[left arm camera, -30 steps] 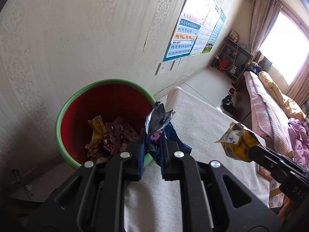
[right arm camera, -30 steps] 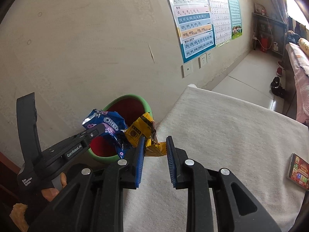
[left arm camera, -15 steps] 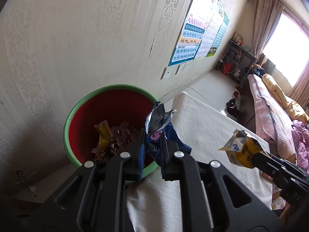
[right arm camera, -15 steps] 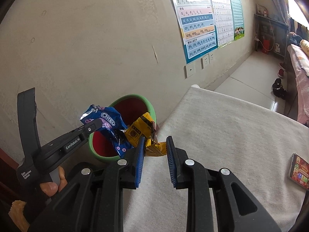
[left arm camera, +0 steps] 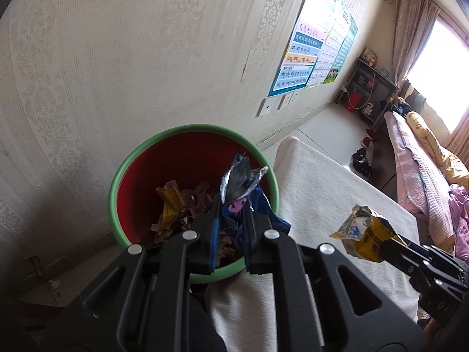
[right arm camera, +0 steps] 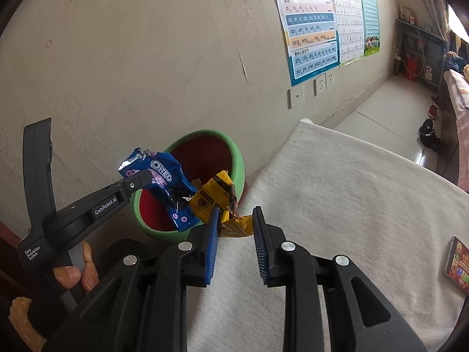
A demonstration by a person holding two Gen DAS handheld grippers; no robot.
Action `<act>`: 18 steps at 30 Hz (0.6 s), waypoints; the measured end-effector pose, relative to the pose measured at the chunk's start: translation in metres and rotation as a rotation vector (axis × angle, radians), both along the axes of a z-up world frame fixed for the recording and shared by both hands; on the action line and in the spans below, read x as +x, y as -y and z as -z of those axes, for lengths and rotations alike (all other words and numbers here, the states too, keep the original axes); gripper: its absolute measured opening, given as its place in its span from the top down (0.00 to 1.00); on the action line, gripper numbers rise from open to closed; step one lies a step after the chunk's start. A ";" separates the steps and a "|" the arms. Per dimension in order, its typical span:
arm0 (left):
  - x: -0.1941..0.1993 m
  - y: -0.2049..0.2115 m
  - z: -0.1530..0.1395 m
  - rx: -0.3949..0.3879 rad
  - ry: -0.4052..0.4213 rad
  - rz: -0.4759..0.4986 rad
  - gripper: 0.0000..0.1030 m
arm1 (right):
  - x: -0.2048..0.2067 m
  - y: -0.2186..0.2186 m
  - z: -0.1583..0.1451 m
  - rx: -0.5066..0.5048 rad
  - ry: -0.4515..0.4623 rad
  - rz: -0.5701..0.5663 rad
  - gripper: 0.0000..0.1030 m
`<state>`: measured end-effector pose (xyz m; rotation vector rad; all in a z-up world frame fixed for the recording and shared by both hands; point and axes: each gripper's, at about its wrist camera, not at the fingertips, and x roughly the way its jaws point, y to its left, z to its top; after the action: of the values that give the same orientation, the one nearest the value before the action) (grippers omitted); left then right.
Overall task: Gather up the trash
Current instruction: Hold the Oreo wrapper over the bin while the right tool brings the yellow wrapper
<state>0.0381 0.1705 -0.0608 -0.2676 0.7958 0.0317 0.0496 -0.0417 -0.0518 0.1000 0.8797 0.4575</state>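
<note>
Both hands have drifted closer over the green bin (left arm camera: pixel 193 202); left gripper (left arm camera: pixel 231 220) clamped on blue Oreo wrapper (right arm camera: pixel 164 176), right gripper (right arm camera: pixel 236 220) clamped on yellow wrapper (right arm camera: pixel 217 199). Drop looks imminent.

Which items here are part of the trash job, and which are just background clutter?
Job:
- blue Oreo wrapper, in the left gripper
- yellow wrapper, in the right gripper
- green-rimmed red bin with wrappers already inside

Lying about:
- colourful box on the white cloth
- wall posters
- shoes on the floor
- shelf unit
- bed
</note>
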 end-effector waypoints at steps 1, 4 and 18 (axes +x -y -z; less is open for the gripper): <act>0.000 -0.002 0.000 0.002 -0.002 -0.005 0.89 | 0.001 -0.003 0.000 -0.002 0.002 -0.007 0.78; 0.000 -0.009 0.001 0.003 -0.005 -0.019 0.89 | 0.004 -0.010 0.001 -0.004 0.007 -0.027 0.78; 0.002 -0.022 0.002 -0.001 -0.007 -0.040 0.89 | 0.013 -0.027 0.009 -0.014 -0.004 -0.072 0.78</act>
<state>0.0406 0.1929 -0.0628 -0.2845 0.7973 0.0696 0.0622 -0.0150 -0.0604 0.0560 0.8926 0.5185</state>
